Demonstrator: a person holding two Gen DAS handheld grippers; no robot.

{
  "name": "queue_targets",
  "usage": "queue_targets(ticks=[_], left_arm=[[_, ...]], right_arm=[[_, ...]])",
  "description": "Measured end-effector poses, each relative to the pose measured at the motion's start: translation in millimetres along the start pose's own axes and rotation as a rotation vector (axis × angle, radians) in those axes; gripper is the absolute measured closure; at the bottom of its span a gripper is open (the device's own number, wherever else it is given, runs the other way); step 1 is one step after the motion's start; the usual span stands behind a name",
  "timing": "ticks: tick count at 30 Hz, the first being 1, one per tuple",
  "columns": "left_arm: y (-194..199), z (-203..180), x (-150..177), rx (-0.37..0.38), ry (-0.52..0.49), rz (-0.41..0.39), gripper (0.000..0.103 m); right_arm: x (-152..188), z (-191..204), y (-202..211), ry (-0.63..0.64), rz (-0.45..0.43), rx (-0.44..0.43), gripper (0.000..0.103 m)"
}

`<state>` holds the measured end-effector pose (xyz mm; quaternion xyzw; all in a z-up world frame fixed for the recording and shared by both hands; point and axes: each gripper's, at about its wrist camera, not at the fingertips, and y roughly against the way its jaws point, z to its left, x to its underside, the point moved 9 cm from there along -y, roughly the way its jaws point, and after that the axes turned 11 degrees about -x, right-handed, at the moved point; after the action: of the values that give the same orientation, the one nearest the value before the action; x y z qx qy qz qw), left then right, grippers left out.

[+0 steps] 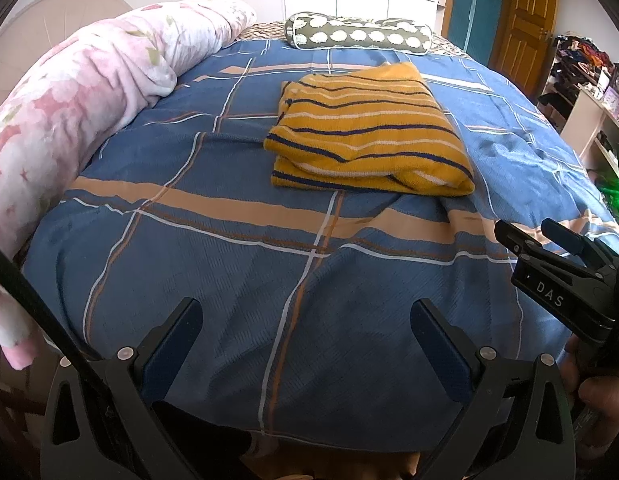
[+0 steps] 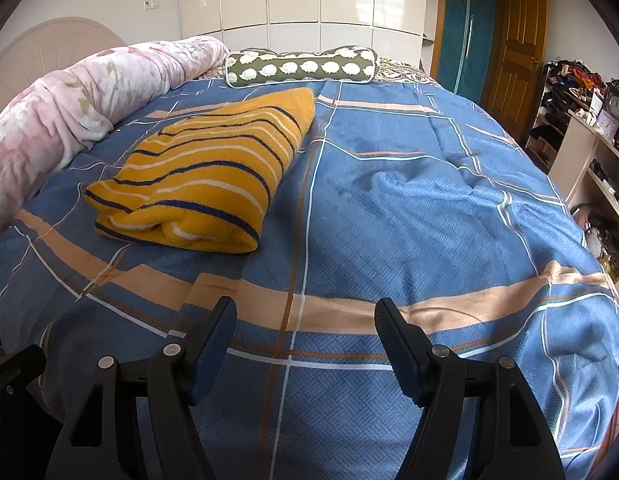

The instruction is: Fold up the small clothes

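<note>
A mustard-yellow garment with navy and white stripes (image 1: 365,128) lies folded into a thick rectangle on the blue plaid bedspread (image 1: 229,280). It also shows in the right wrist view (image 2: 205,172), left of centre. My left gripper (image 1: 305,320) is open and empty, held over the near part of the bed, well short of the garment. My right gripper (image 2: 305,320) is open and empty, near the bed's front, to the right of the garment. The right gripper also shows in the left wrist view (image 1: 545,236) at the right edge.
A rolled pink floral blanket (image 1: 69,112) lines the bed's left side. A grey bolster pillow with white shapes (image 1: 357,34) lies at the far end. Cluttered shelves (image 2: 581,120) stand right of the bed, beside a wooden door (image 2: 517,48).
</note>
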<state>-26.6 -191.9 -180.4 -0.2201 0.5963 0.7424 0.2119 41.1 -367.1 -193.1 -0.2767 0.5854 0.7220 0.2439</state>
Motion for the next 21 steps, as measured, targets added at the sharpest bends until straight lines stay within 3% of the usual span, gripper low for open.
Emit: queue_targets(ticks=[21], left_arm=[[-11,3,5,0.006,0.012,0.033,0.0]], right_arm=[[3,3,-3,0.021,0.004,-0.002,0.027]])
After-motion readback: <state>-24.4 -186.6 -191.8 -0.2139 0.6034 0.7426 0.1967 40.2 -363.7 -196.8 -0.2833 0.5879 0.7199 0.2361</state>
